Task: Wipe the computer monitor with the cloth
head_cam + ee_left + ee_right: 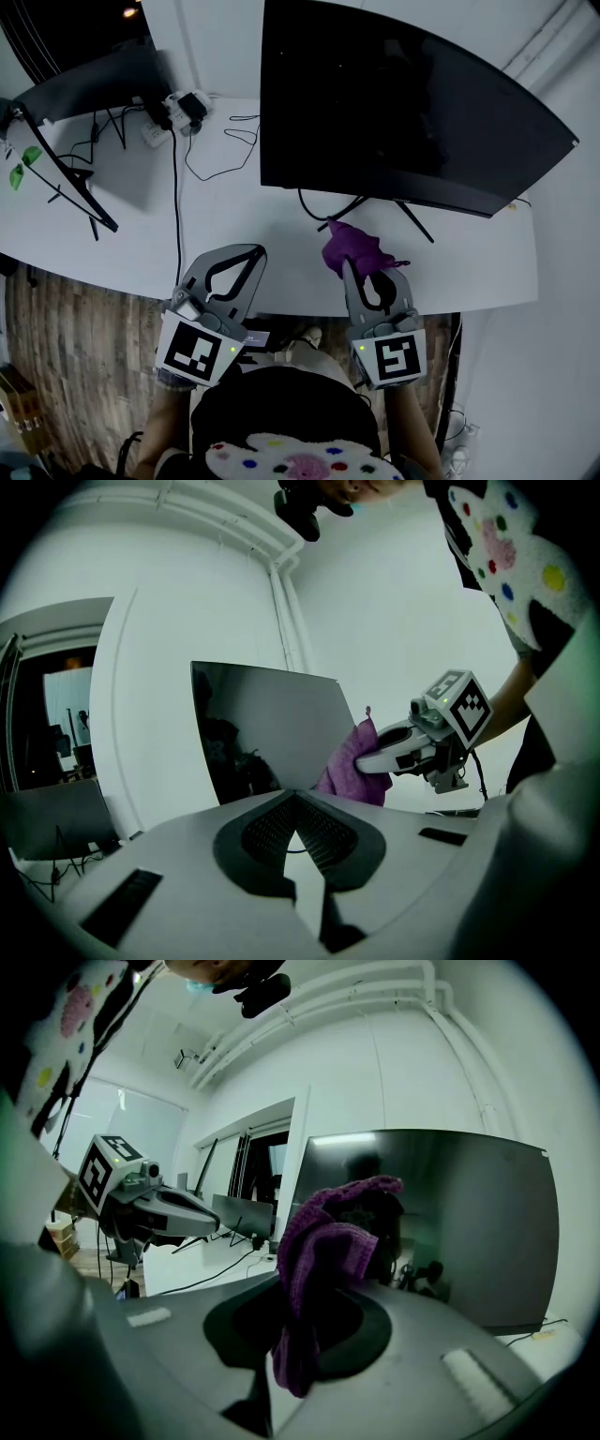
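Observation:
A large black curved monitor (403,103) stands dark on the white desk (234,216), straight ahead of me. My right gripper (349,264) is shut on a crumpled purple cloth (354,248), held over the desk just below the screen's lower edge and apart from it. In the right gripper view the cloth (323,1251) bulges up between the jaws in front of the monitor (469,1222). My left gripper (251,253) hovers beside it, to the left, shut with nothing in it. From the left gripper view the cloth (349,766) shows by the monitor's (272,724) edge.
A second dark monitor (84,84) stands tilted at the desk's far left. Black cables (175,187) and a power strip with plugs (178,111) lie between the two screens. A white wall runs behind. Wooden floor (75,356) shows below the desk's near edge.

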A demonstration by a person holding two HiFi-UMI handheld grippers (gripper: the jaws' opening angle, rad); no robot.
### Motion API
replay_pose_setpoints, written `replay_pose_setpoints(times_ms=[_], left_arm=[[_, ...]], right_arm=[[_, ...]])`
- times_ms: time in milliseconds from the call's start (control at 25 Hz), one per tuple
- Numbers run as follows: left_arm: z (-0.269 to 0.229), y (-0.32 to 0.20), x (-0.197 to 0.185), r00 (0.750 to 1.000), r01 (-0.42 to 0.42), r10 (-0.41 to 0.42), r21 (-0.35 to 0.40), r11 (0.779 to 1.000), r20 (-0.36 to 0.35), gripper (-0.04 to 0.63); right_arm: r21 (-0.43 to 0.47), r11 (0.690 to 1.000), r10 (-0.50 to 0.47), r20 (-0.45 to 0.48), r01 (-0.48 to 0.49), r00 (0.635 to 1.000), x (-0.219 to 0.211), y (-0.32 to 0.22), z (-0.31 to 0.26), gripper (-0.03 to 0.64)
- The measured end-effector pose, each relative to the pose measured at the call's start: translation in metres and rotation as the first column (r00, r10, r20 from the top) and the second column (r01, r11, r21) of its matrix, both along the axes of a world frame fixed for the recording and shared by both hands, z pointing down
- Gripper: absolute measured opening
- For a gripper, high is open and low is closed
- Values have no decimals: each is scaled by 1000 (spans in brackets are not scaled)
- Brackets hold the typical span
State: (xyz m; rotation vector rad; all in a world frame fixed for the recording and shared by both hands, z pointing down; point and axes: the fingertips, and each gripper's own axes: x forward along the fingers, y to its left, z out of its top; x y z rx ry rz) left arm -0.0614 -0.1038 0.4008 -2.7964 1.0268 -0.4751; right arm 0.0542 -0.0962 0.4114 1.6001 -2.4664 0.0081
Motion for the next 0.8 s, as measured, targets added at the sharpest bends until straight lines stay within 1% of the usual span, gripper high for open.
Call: replay_pose_setpoints(times_ms=[280, 600, 800], left_arm=[[0, 1, -1, 1000, 0, 0, 4, 1000, 4, 5], [-3, 4, 0, 1000, 3, -3, 3, 1000, -13, 5], [-4, 4, 1, 1000, 0, 1, 7, 1000, -11, 5]], right_arm=[[-9, 1000, -9, -27, 9, 1000, -3, 3, 3, 60], [-17, 1000, -25, -29, 24, 999, -9, 7, 5, 60], [-2, 999, -33, -37, 33, 999, -11, 8, 1, 60]])
